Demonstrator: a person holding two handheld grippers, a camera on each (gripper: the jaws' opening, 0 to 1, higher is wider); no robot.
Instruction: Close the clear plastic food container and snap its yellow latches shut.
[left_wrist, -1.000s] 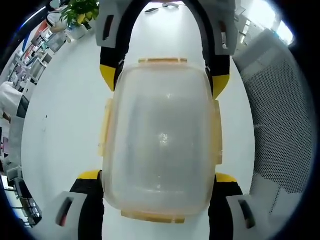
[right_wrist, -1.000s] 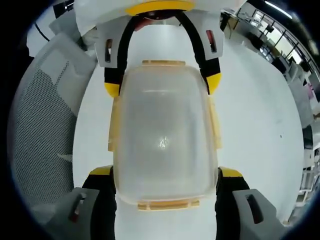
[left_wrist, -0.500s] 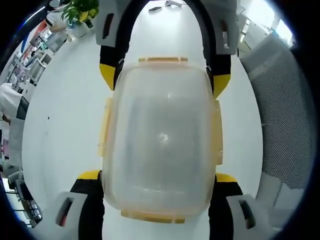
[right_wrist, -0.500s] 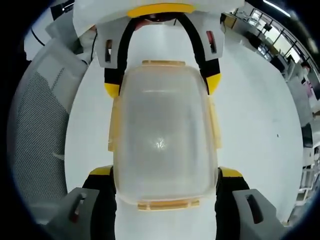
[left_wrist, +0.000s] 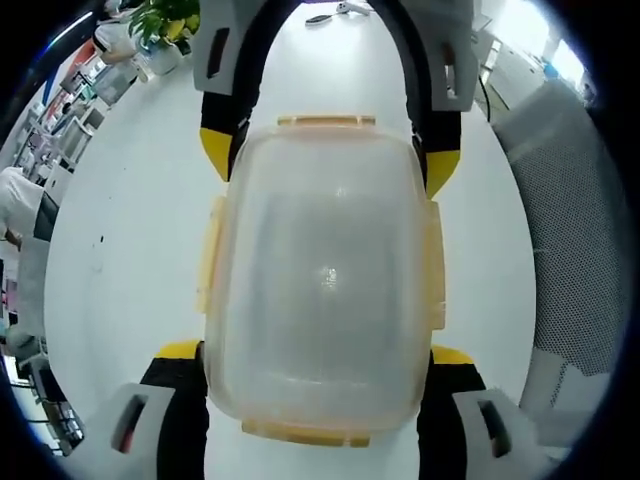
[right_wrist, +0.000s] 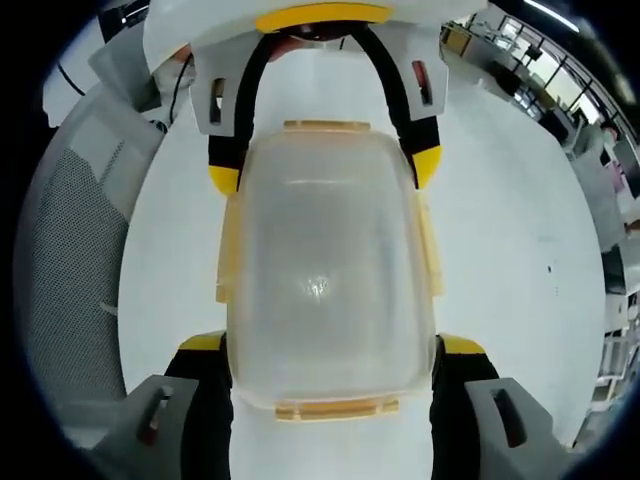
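The clear plastic food container (left_wrist: 322, 280) hangs over the white table (left_wrist: 130, 220) with its lid on and is held at both ends. Yellow latches (left_wrist: 325, 121) line its edges; whether they are snapped I cannot tell. My left gripper (left_wrist: 315, 352) clamps the near end in the left gripper view, its yellow fingertips (left_wrist: 180, 350) at either side. My right gripper (left_wrist: 328, 158) clamps the far end. In the right gripper view the container (right_wrist: 325, 270) sits between the right gripper (right_wrist: 335, 345) below and the left gripper (right_wrist: 325, 172) above.
A grey mesh chair (left_wrist: 590, 220) stands beside the table, also seen as the mesh chair (right_wrist: 70, 250) in the right gripper view. A potted plant (left_wrist: 165, 15) and shelves lie at the far left. Office desks (right_wrist: 600, 150) sit beyond the table (right_wrist: 520, 250).
The container stays fixed between both grippers. The background has slid a little, the mesh chair drifting outward in both views, so the hands and container moved together.
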